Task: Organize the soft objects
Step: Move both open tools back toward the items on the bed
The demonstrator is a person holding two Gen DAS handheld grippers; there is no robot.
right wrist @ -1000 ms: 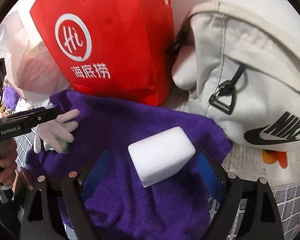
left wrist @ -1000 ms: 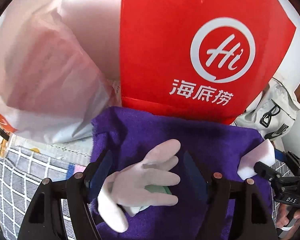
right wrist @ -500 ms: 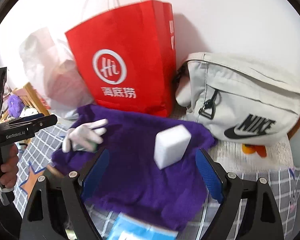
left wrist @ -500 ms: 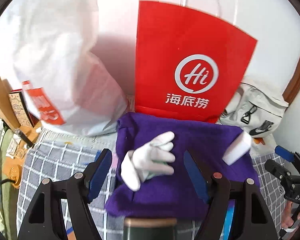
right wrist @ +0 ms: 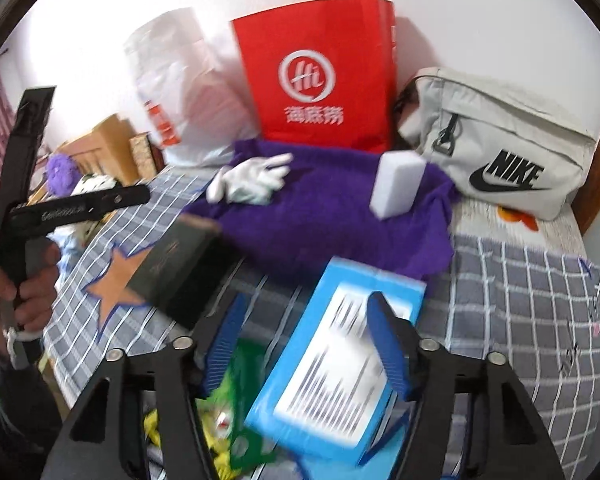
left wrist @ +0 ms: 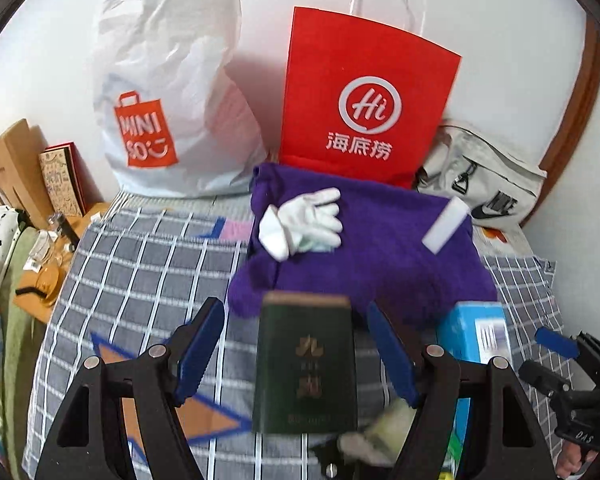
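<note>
Blue-padded left claw [left wrist: 296,354] and right claw [right wrist: 306,338] are held wide, gripping nothing. Glove [left wrist: 306,224] and sponge [left wrist: 446,226] are seen on the purple towel [left wrist: 380,264], upper centre; checked cloth [left wrist: 140,264] lies uncovered at left.

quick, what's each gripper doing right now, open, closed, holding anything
Left gripper: open, holding nothing; a dark book lies between its fingers.
Right gripper: open, holding nothing.

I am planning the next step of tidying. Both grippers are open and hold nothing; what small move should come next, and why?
Probably move the left gripper forward to the white glove on the purple towel. It lies loose and unfolded, beyond the dark book.
</note>
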